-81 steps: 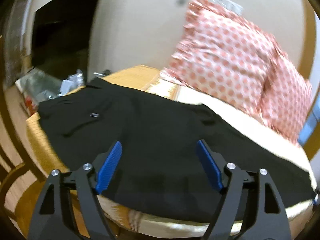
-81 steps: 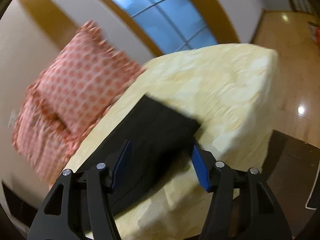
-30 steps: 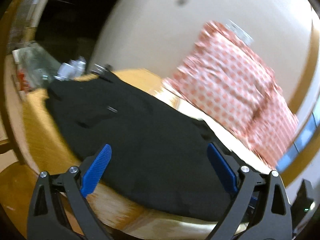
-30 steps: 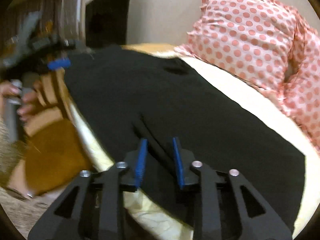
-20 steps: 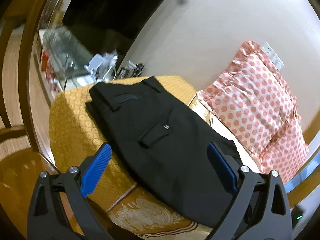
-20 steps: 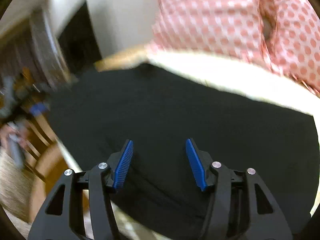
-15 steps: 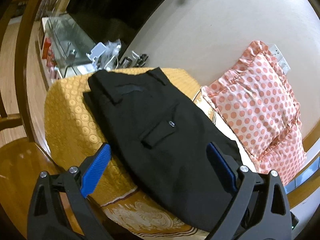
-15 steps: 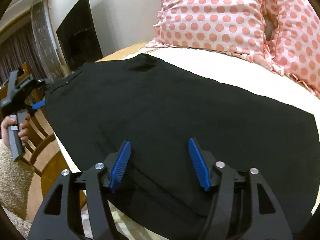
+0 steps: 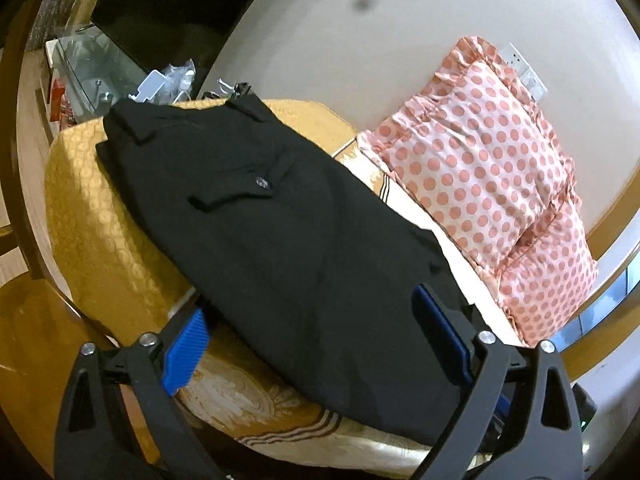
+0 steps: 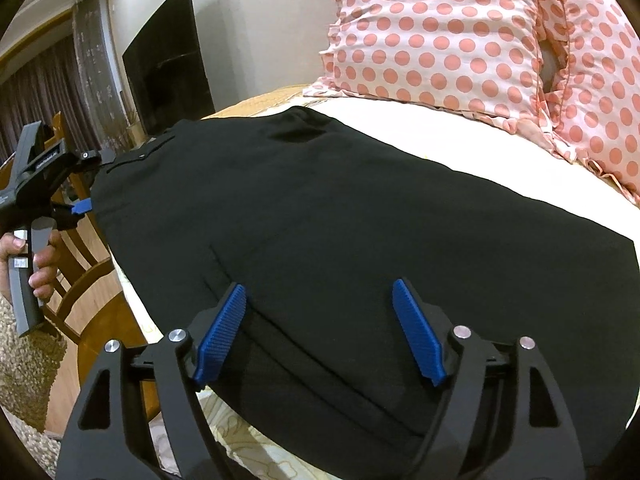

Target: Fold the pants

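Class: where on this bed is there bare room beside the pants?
Bare: the gold cover left of the pants, and the white strip between pants and pillows. Crowded: the cluttered stand behind the waistband.

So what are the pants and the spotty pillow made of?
The pants look like smooth, matte black woven cloth, with a flat sewn pocket flap and button. The pillow looks like thin, soft printed fabric, maybe cotton, with a gathered frill along its edge.

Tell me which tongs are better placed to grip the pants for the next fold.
Probably the right tongs: they are open and low over the near edge of the pants. The left tongs, also open, appear to stand off to the side near the waistband.
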`<action>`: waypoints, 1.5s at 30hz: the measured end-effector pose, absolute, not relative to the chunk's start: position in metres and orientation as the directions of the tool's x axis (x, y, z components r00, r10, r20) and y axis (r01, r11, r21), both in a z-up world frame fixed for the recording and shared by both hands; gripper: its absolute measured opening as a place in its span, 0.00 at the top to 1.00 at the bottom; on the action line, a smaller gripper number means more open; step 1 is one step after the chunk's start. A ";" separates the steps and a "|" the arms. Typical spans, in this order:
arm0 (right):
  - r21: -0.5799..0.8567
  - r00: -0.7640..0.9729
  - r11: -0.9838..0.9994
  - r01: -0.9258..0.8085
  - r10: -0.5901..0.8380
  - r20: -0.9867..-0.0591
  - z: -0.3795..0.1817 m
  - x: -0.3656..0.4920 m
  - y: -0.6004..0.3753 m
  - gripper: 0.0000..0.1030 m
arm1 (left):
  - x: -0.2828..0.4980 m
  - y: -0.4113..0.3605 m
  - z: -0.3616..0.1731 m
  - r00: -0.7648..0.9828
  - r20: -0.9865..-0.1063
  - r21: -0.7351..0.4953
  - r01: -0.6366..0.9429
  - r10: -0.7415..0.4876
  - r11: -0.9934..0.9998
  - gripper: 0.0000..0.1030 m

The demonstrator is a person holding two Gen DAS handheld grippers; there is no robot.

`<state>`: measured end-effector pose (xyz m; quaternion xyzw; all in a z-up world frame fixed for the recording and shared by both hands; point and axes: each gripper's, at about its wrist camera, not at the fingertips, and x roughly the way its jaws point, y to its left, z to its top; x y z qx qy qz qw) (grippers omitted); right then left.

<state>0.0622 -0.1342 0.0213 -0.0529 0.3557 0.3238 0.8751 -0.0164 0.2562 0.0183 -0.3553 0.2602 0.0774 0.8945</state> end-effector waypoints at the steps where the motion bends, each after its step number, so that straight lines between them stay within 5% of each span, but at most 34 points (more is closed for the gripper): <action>1: 0.138 0.537 0.784 -0.605 0.530 -0.656 0.021 0.062 -0.135 0.25 | -0.017 0.262 0.018 0.855 -0.516 -0.617 -0.330 -0.051 0.715 0.15; 10: 0.227 0.531 0.775 -0.589 0.583 -0.614 0.023 0.059 -0.151 0.25 | -0.010 0.319 0.008 0.852 -0.522 -0.678 -0.447 0.045 0.584 0.34; 12: 0.255 0.534 0.773 -0.582 0.599 -0.597 0.025 0.057 -0.160 0.25 | -0.006 0.322 0.008 0.839 -0.540 -0.670 -0.475 0.064 0.570 0.45; 14: 0.268 0.549 0.777 -0.569 0.602 -0.579 0.029 0.055 -0.172 0.25 | -0.004 0.327 0.005 0.820 -0.567 -0.660 -0.511 0.081 0.550 0.74; 17: 0.283 0.579 0.785 -0.551 0.604 -0.547 0.036 0.049 -0.192 0.25 | -0.002 0.324 0.011 0.802 -0.589 -0.612 -0.525 0.103 0.591 0.81; 25: 0.328 0.696 0.836 -0.440 0.548 -0.464 0.051 0.039 -0.261 0.21 | 0.028 0.219 0.102 0.827 -0.516 -0.278 -0.411 0.226 0.868 0.84; 32: 0.425 0.776 0.870 -0.249 0.442 -0.451 0.045 0.031 -0.337 0.19 | 0.059 0.035 0.157 0.909 -0.417 -0.042 0.005 -0.022 0.999 0.84; 38: 0.452 0.808 0.885 -0.114 0.347 -0.476 0.036 0.023 -0.383 0.13 | 0.042 -0.134 0.096 0.812 -0.514 0.192 0.422 -0.276 0.886 0.84; 42: 0.471 0.804 0.881 -0.052 0.316 -0.503 0.026 0.020 -0.404 0.13 | 0.036 -0.173 0.029 0.691 -0.664 0.209 0.540 -0.287 0.816 0.85; 45: 0.472 0.803 0.881 -0.032 0.303 -0.513 0.022 0.020 -0.411 0.12 | 0.032 -0.168 0.029 0.708 -0.645 0.204 0.524 -0.289 0.827 0.85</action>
